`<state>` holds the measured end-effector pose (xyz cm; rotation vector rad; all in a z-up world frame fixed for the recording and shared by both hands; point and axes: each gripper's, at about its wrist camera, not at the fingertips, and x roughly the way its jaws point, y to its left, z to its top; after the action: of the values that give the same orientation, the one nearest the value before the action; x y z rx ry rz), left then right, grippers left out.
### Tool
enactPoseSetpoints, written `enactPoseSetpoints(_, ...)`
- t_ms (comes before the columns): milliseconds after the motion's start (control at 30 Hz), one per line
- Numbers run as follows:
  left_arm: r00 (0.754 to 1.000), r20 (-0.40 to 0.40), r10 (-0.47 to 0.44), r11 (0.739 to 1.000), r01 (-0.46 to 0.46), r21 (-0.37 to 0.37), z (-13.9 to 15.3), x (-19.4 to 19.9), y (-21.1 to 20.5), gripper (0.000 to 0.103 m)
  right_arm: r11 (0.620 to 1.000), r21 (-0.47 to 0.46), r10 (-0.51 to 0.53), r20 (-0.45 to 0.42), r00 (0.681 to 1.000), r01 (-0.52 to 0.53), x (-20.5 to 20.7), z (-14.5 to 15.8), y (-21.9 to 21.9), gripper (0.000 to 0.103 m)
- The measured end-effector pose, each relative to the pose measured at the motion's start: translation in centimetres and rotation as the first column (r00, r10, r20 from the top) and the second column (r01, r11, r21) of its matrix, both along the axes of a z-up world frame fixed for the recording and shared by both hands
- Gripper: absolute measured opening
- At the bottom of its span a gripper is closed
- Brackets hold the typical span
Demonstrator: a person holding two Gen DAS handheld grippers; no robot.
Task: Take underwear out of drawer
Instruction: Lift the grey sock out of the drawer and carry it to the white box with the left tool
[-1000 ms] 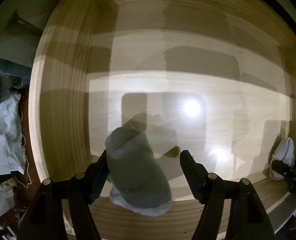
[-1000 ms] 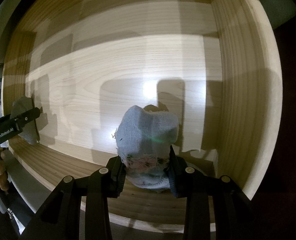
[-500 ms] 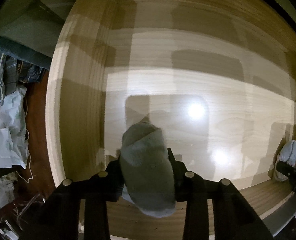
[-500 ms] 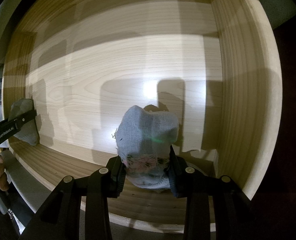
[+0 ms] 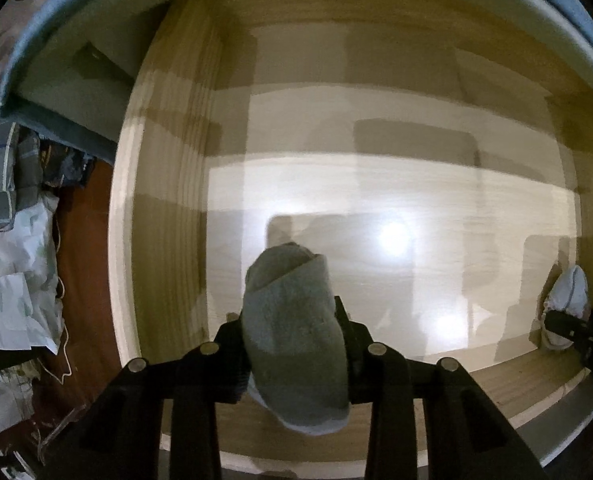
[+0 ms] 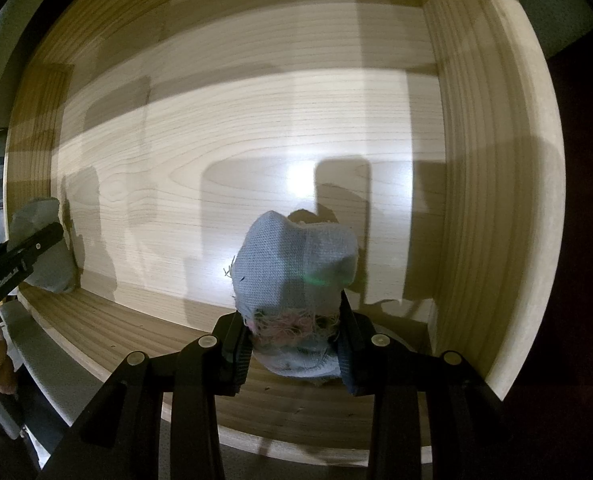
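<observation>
Left view alone shows floor clutter [image 5: 12,280] beside the drawer [image 5: 168,200]. Left gripper [image 5: 292,344], wide apart a second ago, has just closed on grey underwear [image 5: 292,340], lifting. Right gripper [image 6: 294,344] stays clamped on blue underwear [image 6: 292,264] in the drawer corner.

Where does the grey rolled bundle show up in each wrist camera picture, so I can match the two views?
Left wrist view: the grey rolled bundle sits bottom centre, clamped between the left tongs.
Right wrist view: the same bundle shows at the far left edge, partly behind a black finger of the left tongs.
Shared landmark: the pale wooden drawer floor beneath, with a bright glare spot on it in both views.
</observation>
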<state>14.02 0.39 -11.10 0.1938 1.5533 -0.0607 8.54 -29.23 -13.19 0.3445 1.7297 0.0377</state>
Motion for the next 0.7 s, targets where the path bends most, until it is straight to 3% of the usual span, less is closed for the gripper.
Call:
enactPoseSetpoints(300,0.989,0.138,-0.047,0.999,0.045,0.017,3.2,-1.2,-1.6,0.034,1.0,0.0,-0.001,0.0,1.0,0.001,0.0,0.0,0.0,0.031)
enactPoseSetpoints(700,0.944,0.312,-0.107,0.994,0.101,0.034,8.3,-2.8,-2.7,0.034,1.0,0.0,-0.001,-0.001,1.0,0.001,0.1,0.1,0.0,0.031)
